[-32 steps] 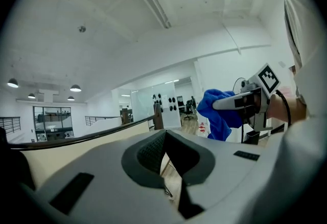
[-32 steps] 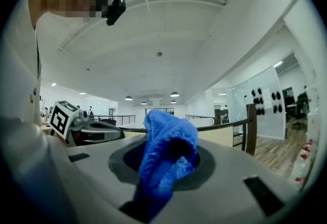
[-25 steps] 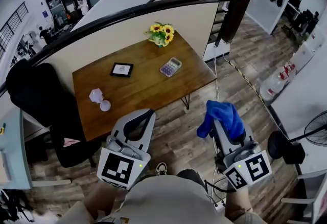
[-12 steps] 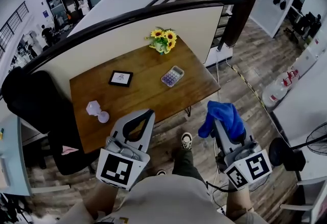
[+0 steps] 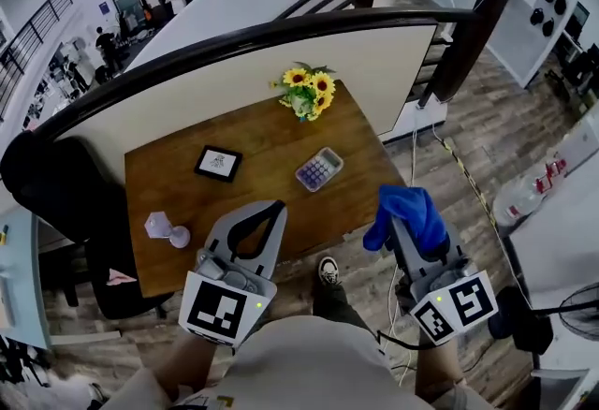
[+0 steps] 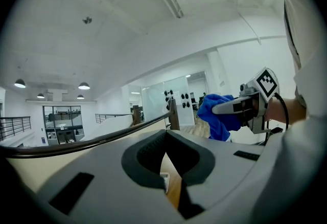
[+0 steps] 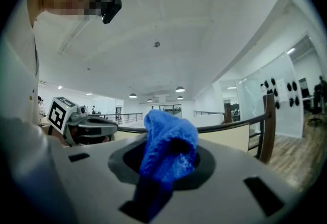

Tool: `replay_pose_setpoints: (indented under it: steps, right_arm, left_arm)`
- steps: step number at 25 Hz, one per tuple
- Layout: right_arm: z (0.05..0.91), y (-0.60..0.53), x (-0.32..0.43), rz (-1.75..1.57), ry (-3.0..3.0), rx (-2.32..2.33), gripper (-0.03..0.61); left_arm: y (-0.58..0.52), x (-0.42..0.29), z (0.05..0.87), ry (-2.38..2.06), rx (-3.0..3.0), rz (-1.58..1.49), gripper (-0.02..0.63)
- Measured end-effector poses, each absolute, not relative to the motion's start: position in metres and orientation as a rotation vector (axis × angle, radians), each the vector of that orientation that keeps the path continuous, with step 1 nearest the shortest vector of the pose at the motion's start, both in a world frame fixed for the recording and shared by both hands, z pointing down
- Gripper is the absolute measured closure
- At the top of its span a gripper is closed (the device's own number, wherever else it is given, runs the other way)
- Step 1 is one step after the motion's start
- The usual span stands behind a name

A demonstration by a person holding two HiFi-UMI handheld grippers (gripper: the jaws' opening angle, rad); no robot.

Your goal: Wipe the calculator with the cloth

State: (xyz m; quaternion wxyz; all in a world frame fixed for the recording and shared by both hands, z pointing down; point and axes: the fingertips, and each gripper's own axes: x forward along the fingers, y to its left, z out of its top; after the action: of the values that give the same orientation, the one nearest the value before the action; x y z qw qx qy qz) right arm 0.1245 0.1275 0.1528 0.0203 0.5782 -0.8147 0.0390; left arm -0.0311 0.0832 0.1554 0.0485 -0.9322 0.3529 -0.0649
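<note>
The calculator [image 5: 319, 169], pale with lilac keys, lies on the right part of the wooden table [image 5: 262, 141]. A blue cloth [image 5: 409, 214] is bunched over the tips of my right gripper [image 5: 395, 216], which is shut on it; in the right gripper view the cloth [image 7: 168, 151] fills the jaw gap. My left gripper [image 5: 273, 208] is shut with nothing in it, and its tips meet in the left gripper view [image 6: 166, 135]. Both grippers hang over the floor in front of the table, short of the calculator, and point roughly level.
On the table stand a bunch of sunflowers [image 5: 308, 91] at the back, a small framed picture [image 5: 219, 163] and a pink object [image 5: 165, 230] near the left front corner. A black office chair [image 5: 56, 183] sits left of the table. A curved railing [image 5: 234, 38] runs behind it.
The table has come closer to me and sits lower in the head view; a foot has stepped forward. Both grippers keep their pose, the cloth still held in the right one.
</note>
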Motion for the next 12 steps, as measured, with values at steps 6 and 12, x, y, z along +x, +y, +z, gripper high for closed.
replay_pose_setpoints:
  steps: [6, 12]
  right_arm:
    - [0.155, 0.038, 0.165, 0.156, -2.605, 1.649, 0.479]
    - [0.168, -0.042, 0.194, 0.191, -2.671, 1.5, 0.479]
  left_arm:
    - [0.012, 0.008, 0.158, 1.211, -2.805, -0.251, 0.612]
    - [-0.049, 0.038, 0.172, 1.337, -2.755, -0.326, 0.612]
